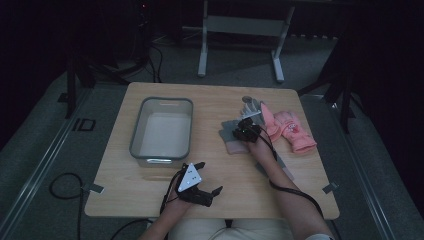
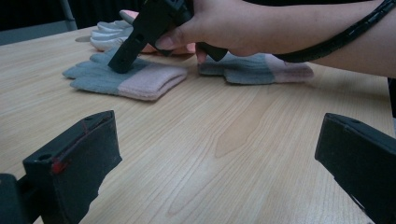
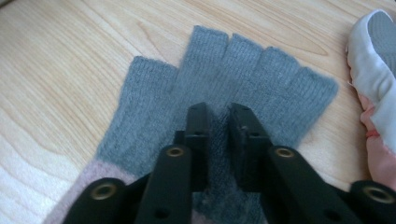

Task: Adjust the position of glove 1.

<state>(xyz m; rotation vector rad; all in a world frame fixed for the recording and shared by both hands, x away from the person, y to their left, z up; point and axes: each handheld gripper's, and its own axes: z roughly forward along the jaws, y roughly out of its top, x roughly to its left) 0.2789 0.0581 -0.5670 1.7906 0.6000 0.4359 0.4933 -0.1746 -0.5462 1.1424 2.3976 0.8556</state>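
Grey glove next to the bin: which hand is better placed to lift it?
Right. The right gripper has its fingers pinched on the grey glove, while the left gripper sits open at the table's near edge.

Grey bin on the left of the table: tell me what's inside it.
In the high view the grey bin shows a pale bare floor with nothing lying on it. The near wall hides a thin strip of the floor, so that strip can't be checked.
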